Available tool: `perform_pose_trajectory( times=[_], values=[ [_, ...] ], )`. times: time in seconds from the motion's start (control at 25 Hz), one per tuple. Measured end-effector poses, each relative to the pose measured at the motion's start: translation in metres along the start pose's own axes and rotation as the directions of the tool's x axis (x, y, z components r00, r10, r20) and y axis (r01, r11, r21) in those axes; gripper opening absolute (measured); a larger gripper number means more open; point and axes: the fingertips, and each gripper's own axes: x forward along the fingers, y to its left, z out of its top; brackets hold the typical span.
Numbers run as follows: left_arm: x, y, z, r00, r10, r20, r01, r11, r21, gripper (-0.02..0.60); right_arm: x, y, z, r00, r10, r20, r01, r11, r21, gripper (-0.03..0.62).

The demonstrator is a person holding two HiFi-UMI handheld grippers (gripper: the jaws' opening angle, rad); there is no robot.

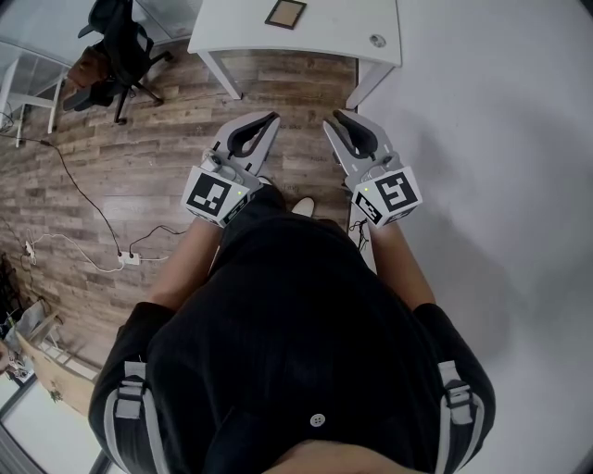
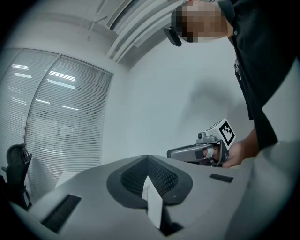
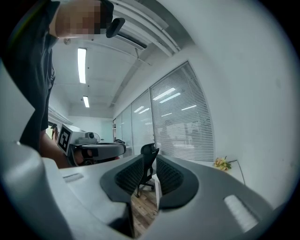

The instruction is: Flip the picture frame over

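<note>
A small picture frame with a brown border lies flat on the white table at the top of the head view. I hold both grippers level at waist height over the wood floor, well short of the table and pointing toward it. My left gripper has its jaws together with nothing between them. My right gripper stands slightly open, with a narrow empty gap through which the floor shows. Each gripper view catches the other gripper beside it. The frame is in neither gripper view.
A black office chair stands left of the table. A small round thing sits near the table's right corner. Cables and a power strip lie on the floor at left. A white wall runs along the right. Yellow flowers show by the blinds.
</note>
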Motion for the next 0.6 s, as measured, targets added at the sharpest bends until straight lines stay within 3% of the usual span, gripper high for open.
perform_pose_trajectory(
  times=[0.6],
  values=[
    [-0.001,-0.008,0.006,1.0,0.01,-0.018,-0.01,1.0,0.022,0.005,-0.01,-0.006,0.003,0.999,-0.042,0.018,0.042,0.999,-0.005,0.279]
  ],
)
